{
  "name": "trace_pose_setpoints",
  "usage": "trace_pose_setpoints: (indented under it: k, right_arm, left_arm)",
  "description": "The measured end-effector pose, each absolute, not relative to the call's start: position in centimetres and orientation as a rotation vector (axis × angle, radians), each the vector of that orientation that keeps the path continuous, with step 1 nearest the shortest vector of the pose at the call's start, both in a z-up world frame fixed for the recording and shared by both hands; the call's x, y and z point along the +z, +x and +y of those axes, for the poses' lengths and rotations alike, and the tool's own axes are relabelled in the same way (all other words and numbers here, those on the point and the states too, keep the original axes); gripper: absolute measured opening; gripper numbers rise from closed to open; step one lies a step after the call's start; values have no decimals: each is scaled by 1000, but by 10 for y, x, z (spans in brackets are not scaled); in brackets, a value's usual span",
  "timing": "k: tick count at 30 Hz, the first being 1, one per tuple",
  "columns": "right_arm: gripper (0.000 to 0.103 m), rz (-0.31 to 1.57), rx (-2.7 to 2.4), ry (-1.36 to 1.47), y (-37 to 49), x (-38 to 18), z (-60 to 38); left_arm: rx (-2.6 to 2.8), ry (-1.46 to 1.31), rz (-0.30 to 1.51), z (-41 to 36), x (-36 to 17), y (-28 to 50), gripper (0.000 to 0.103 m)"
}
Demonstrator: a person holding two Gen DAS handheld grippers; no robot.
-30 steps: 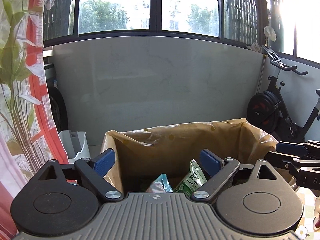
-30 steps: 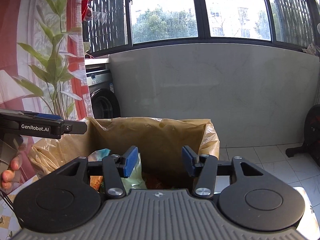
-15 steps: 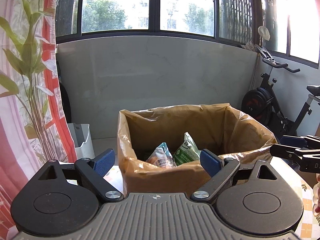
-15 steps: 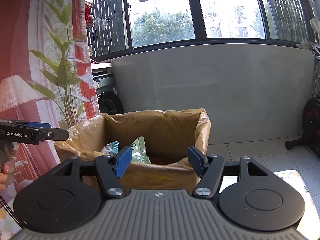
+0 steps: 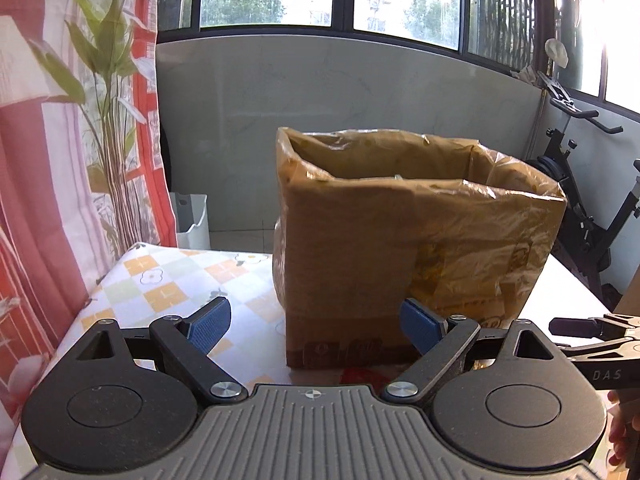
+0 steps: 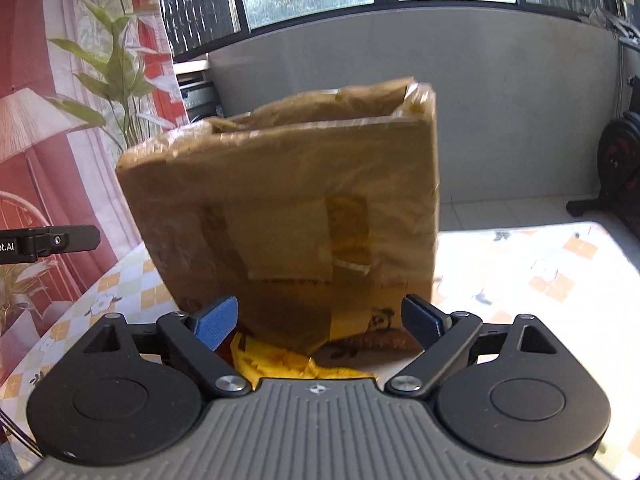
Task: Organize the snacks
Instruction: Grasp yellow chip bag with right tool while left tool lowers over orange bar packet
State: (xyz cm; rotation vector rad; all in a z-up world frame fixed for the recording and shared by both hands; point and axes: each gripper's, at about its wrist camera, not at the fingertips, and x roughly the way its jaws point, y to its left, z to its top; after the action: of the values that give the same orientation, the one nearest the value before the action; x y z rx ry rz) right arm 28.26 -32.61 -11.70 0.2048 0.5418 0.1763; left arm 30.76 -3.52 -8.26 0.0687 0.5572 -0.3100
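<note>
Directly ahead of your left gripper (image 5: 316, 324) stands the brown cardboard box lined with a crinkled amber plastic bag (image 5: 400, 248). Its near wall rises well above the blue pads, and the bag's edge is folded over the rim and hangs down the outer wall on the gripper's right. From this low angle the box interior is hidden, so you cannot tell what it holds.

The box rests on the table covered with a white, orange and green checked flower-print cloth (image 5: 160, 280), which extends to the left of that gripper.

Your left gripper's jaws stand wide apart with nothing between the pads; the box's near corner lies just beyond them.

Your right gripper (image 6: 320, 320) faces the same box (image 6: 288, 200), close ahead and filling the middle of its view. Its jaws are opening and the pads grip nothing. Just beneath and between its fingers lies a yellow snack packet (image 6: 288, 362) on the table, at the foot of the box; its print is too blurred to read.

At the far right of the left view, the black arm of your other gripper (image 5: 592, 334) shows beside the box.
</note>
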Motion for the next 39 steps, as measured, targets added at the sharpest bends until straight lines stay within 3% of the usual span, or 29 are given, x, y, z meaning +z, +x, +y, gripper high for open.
trace_pose_setpoints:
  k: [6,11,15,18,39]
  right_arm:
    - [92,716,207,196,293,-151,-305]
    - [90,744,206,227,291,-163,-309]
    - [70,727,245,220,286,-160,-313]
    - [64,724,250,178,280,-155,-313]
    - [62,634,185,30,243,-144,-327]
  left_arm:
    - [-291,76,574,-28,-97,298,93]
    - [-277,45,604,-23,-108,294,93]
    - [-247,35,638,-20,-120,293,93]
    - [-231,17,674,-17,-129,294,92]
    - [-233,8,736,-19,-142,278,92]
